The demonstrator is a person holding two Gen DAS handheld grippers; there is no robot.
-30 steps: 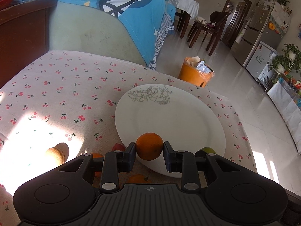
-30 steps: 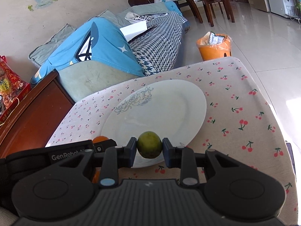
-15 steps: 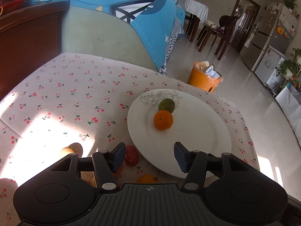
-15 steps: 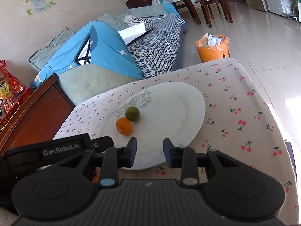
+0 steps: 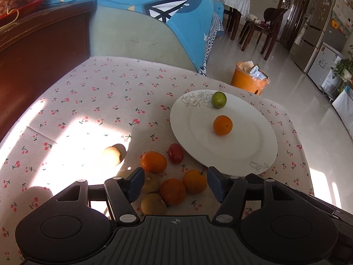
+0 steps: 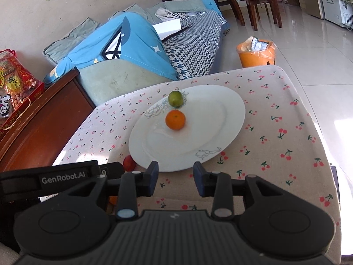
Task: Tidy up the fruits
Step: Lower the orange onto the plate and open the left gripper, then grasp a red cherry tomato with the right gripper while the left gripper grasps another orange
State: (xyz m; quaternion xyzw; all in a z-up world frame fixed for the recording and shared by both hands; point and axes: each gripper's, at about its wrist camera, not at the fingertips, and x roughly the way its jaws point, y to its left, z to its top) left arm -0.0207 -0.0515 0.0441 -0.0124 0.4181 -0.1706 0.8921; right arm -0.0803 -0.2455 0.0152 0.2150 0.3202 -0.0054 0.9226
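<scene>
A white plate (image 5: 247,154) (image 6: 220,119) lies on the cherry-print tablecloth. On it sit an orange (image 5: 222,125) (image 6: 175,120) and a green citrus (image 5: 219,99) (image 6: 175,98). In the left wrist view, loose fruit lies on the cloth near me: several oranges (image 5: 153,162), a red fruit (image 5: 175,153), brownish fruits (image 5: 153,203) and one (image 5: 113,155) in the sunlight. My left gripper (image 5: 175,184) is open and empty above this pile. My right gripper (image 6: 175,180) is open and empty at the plate's near rim. The red fruit (image 6: 129,163) also shows there.
The left gripper's body (image 6: 50,176) sits at the right view's lower left. Behind the table are a sofa with a blue cloth (image 5: 154,8), a dark wooden cabinet (image 5: 33,50) and an orange bin (image 6: 257,53) on the tiled floor.
Both grippers let go of their fruit on the plate, the left the orange and the right the green citrus. Both then opened and drew back toward me; the left now hangs over the loose fruit.
</scene>
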